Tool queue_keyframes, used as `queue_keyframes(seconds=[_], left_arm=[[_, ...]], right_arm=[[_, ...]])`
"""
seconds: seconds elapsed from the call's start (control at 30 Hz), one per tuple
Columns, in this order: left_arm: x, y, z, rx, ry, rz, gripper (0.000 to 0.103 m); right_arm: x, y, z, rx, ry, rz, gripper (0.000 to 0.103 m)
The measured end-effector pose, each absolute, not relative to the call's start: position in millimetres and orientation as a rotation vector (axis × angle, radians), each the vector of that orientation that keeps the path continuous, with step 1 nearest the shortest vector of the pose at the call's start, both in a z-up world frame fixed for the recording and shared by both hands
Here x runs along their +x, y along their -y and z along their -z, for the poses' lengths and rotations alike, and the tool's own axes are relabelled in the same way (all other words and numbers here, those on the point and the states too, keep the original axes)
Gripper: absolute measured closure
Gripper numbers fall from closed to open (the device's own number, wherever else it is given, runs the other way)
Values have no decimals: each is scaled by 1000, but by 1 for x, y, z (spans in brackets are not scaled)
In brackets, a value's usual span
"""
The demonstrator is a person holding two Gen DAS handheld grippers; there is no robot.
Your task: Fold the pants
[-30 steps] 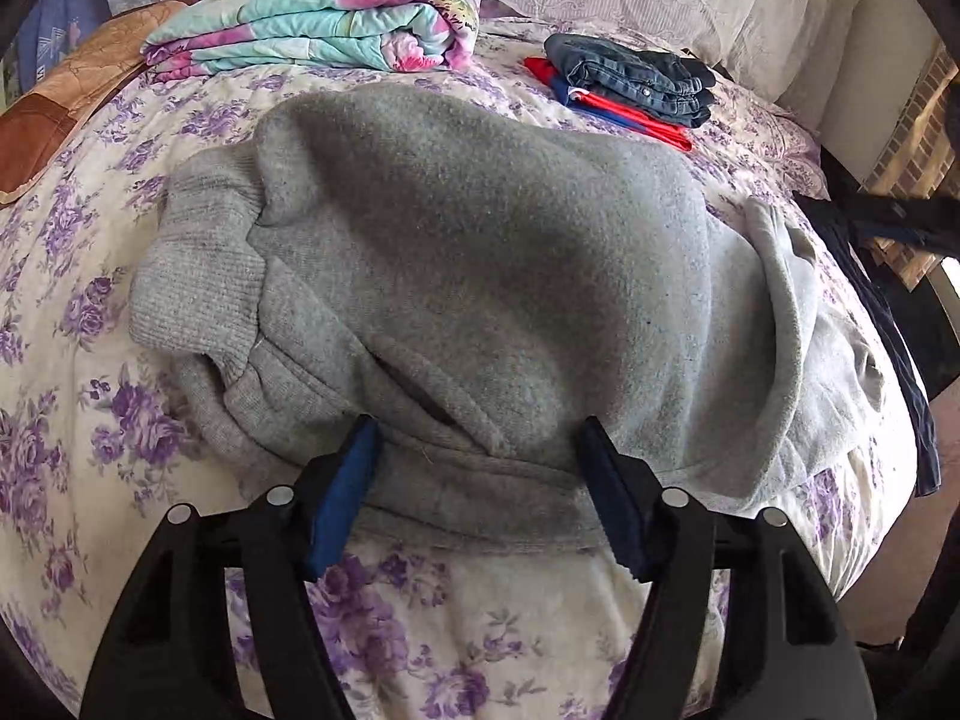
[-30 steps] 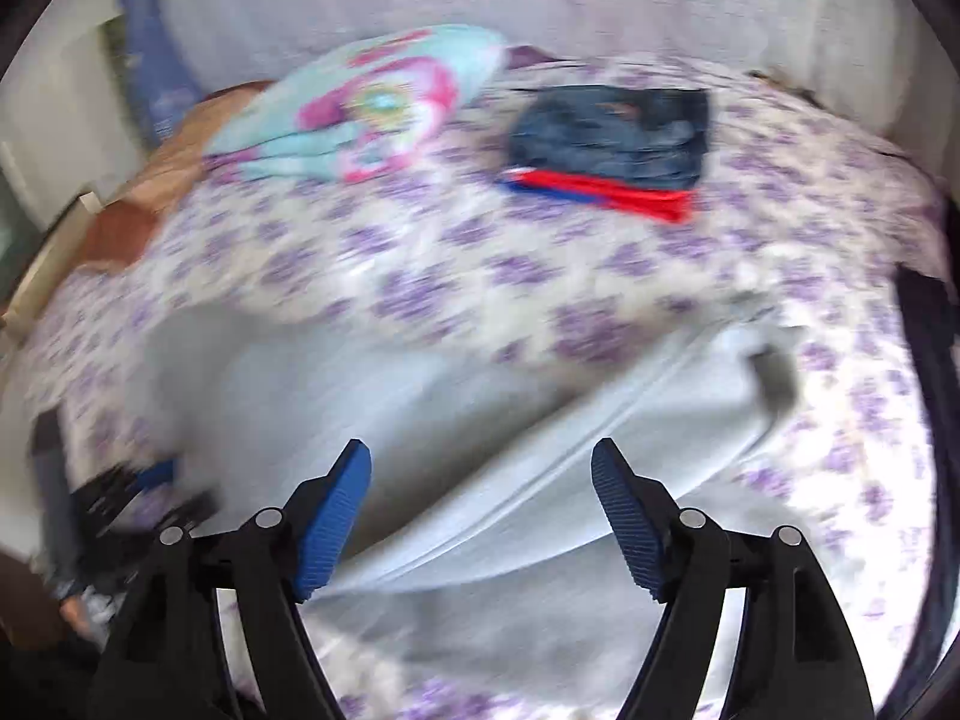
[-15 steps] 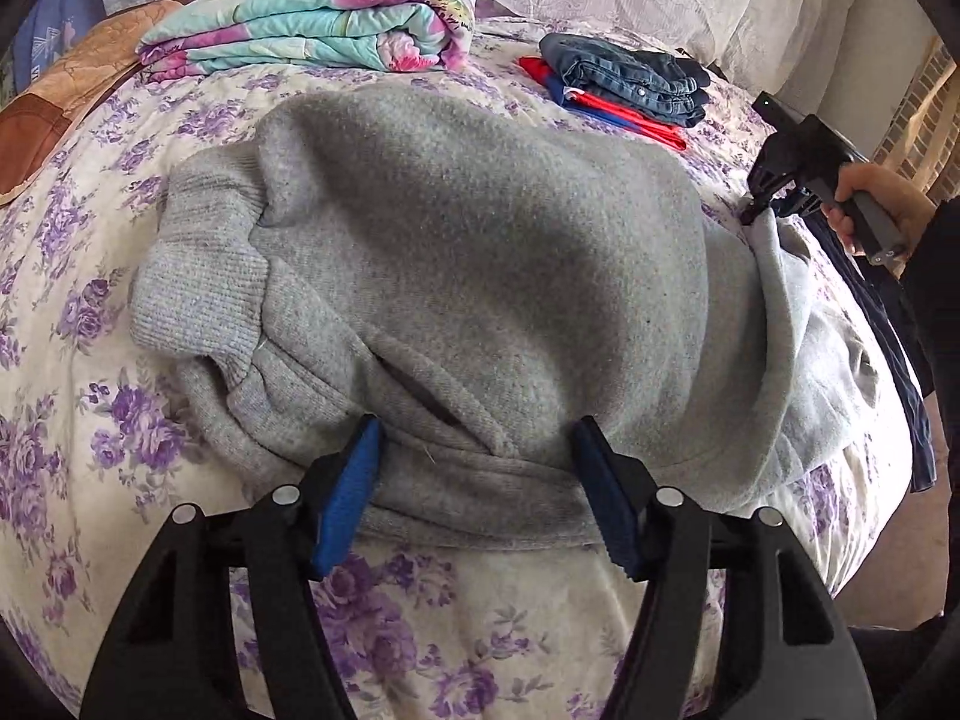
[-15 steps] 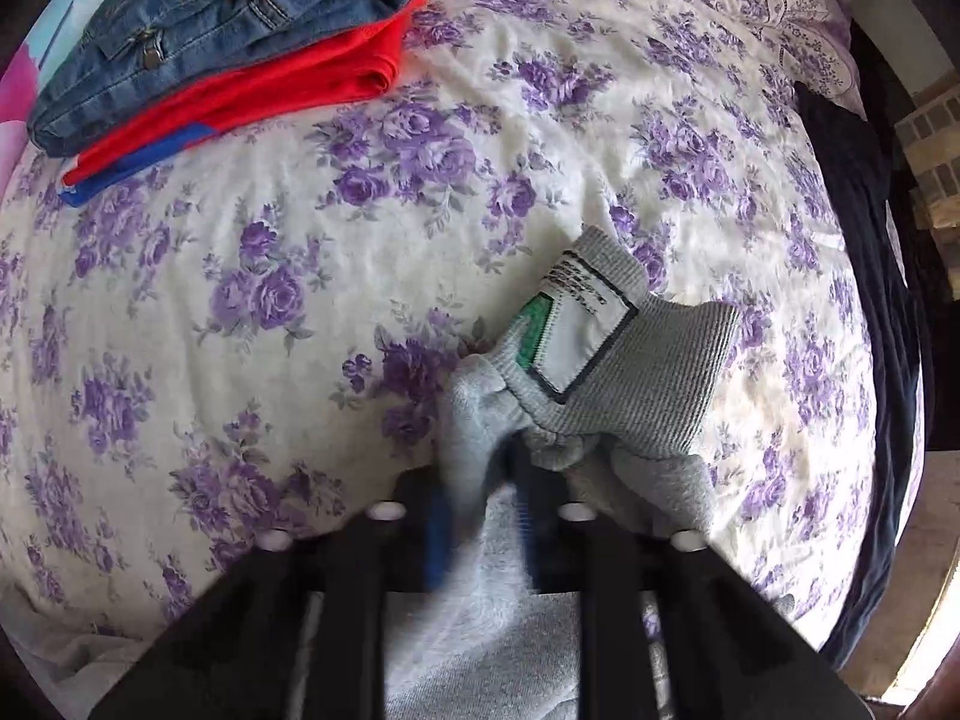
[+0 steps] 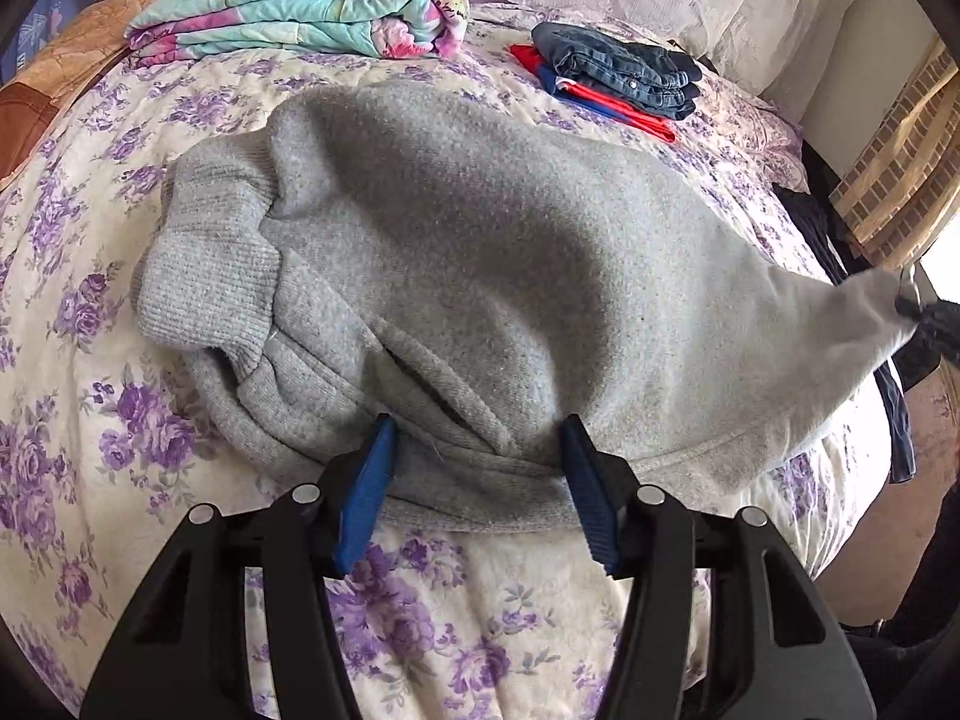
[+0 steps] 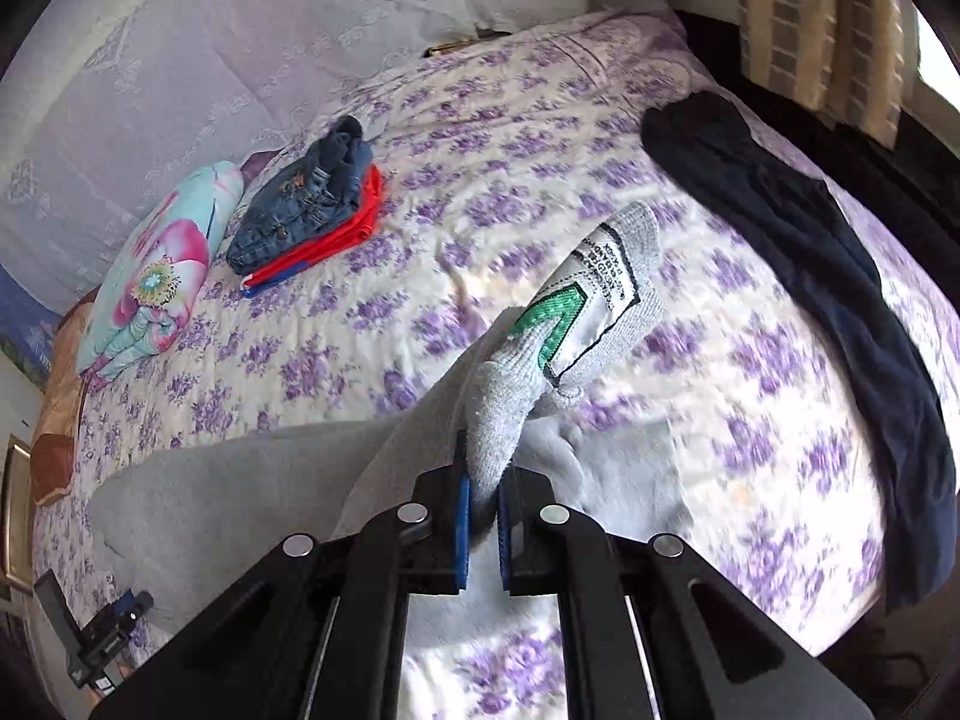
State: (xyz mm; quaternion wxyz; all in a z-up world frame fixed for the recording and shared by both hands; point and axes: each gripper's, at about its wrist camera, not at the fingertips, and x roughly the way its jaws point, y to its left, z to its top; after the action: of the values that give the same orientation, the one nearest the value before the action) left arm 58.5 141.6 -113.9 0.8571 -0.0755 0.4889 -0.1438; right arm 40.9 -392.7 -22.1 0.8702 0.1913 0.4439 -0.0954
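One claw (image 6: 480,516) pinches grey pants (image 5: 480,276); other (image 5: 477,468) gapes

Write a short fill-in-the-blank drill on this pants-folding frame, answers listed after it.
1. The right gripper is shut on the waistband of the ____ pants.
2. The left gripper is ____.
3. The folded jeans lie on a ____ garment.
4. The label bears a ____ arrow.

Answers: grey; open; red; green
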Motion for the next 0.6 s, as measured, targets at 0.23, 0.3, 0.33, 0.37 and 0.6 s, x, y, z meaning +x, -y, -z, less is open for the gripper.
queue_keyframes(seconds=[0.23,0.3,0.33,0.37,0.6], left_arm=[[58,-133,110,-106,-1061,260,49],[54,-129,102,-95,-1066,256,56],[50,-125,96,-74,-1058,247,60],[46,-121,90,-51,-1044,230,61],[36,-58,58,61,-977,303,71]], right_arm=[[4,423,144,564,-931,167,90],[2,420,142,543,-918,156,87],[3,420,141,534,-923,153,82],[2,420,140,523,-934,156,73],[-31,426,104,422,-852,211,57]])
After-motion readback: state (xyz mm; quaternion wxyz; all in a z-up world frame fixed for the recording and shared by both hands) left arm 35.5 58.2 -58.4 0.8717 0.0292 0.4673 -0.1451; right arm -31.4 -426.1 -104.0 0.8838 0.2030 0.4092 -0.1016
